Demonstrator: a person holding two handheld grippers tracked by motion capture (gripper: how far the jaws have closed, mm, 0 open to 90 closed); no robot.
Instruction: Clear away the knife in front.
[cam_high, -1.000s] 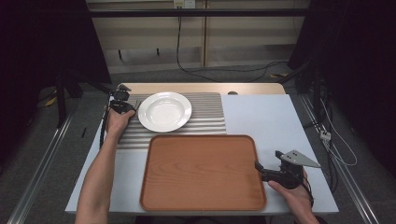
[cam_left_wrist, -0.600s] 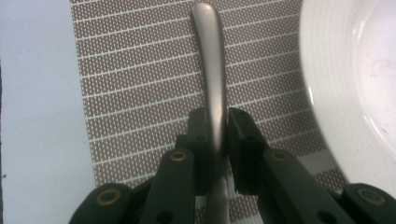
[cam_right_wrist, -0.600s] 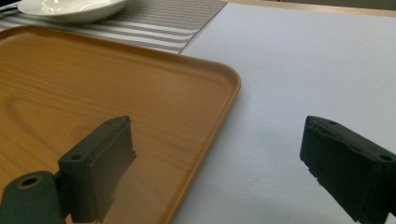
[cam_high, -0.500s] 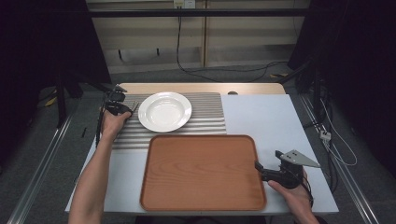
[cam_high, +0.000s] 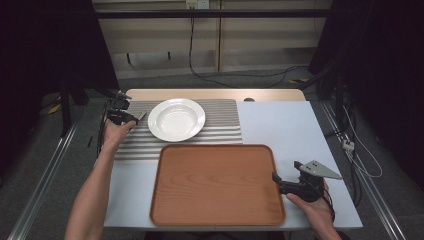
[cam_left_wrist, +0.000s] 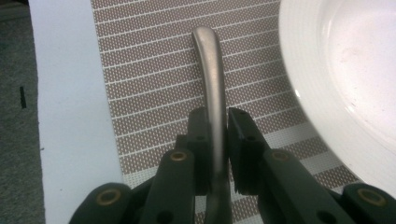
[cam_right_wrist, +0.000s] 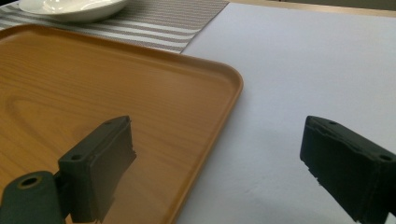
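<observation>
Left tongs (cam_left_wrist: 217, 140), clenched on the metal handle (cam_left_wrist: 210, 79), have drifted from the plate (cam_high: 176, 119)

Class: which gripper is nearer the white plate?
Left. The left gripper sits just beside the plate, on its left; the right gripper is at the tray's right edge, nearer the person.

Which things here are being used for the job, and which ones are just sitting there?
Being used:
- left gripper, shut on the curved silver metal cutlery handle
- round white plate beside it
- striped grey placemat

Just sitting there:
- rectangular brown wooden tray
- right gripper, open, holding nothing
</observation>
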